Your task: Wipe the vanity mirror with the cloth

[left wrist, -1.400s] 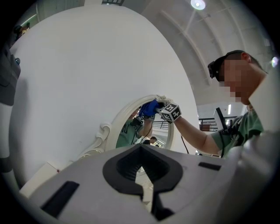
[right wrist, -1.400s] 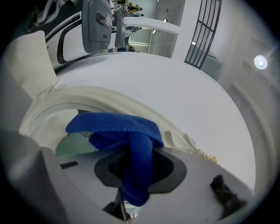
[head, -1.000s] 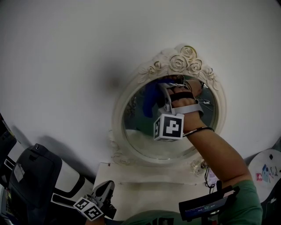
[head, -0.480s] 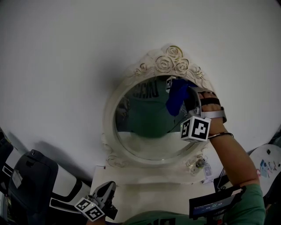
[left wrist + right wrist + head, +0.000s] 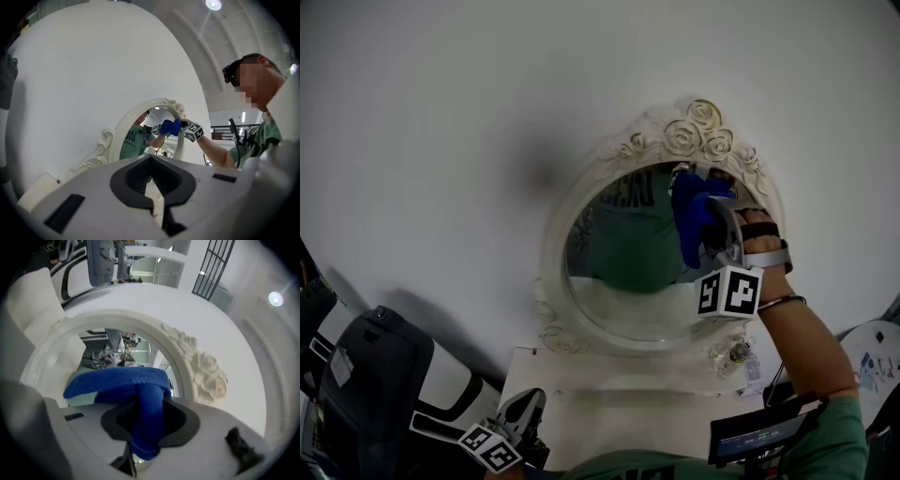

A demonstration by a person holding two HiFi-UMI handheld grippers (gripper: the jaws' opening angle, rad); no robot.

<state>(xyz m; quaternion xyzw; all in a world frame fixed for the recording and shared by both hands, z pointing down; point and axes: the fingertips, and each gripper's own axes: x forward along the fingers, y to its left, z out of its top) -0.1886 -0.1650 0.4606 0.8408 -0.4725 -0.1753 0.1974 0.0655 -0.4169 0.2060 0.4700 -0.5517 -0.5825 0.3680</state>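
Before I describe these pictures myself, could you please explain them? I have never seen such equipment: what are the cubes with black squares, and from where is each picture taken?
There is no robot here. A person holds a two-jaw hand tool, a gripper, in each hand, and the marker cubes are part of those tools. The head view comes from a camera on the person's head. The other two views come from cameras riding on each gripper. The right gripper is shut on a blue cloth and holds it at the upper right of the round vanity mirror. The left gripper is low, jaws together, holding nothing. Below the mirror is a white vanity top.
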